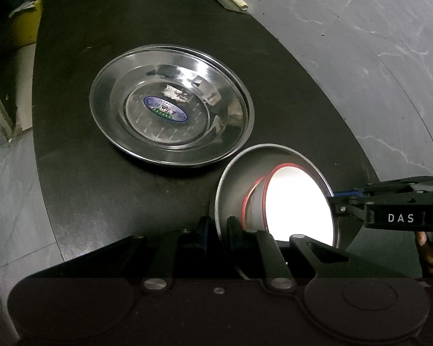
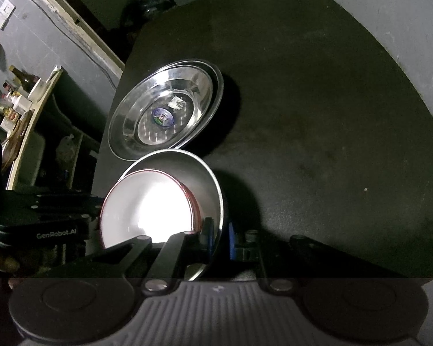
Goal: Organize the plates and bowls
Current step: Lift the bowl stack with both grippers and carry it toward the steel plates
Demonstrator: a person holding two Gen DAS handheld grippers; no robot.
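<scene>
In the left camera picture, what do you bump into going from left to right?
Yellow bin → steel plates → grey bowl with the white bowl inside → right gripper, its jaws pinching the grey bowl's rim.

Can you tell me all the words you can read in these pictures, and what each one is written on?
"DAS": white letters on the side of the right tool, seen from the left wrist view.
"GenRobot.AI": faint letters on the body of the left tool, seen from the right wrist view.
Blue oval sticker inside the steel plate: it has print, but too small and blurred to read.
Bottles on the shelf: labels too small to read.
</scene>
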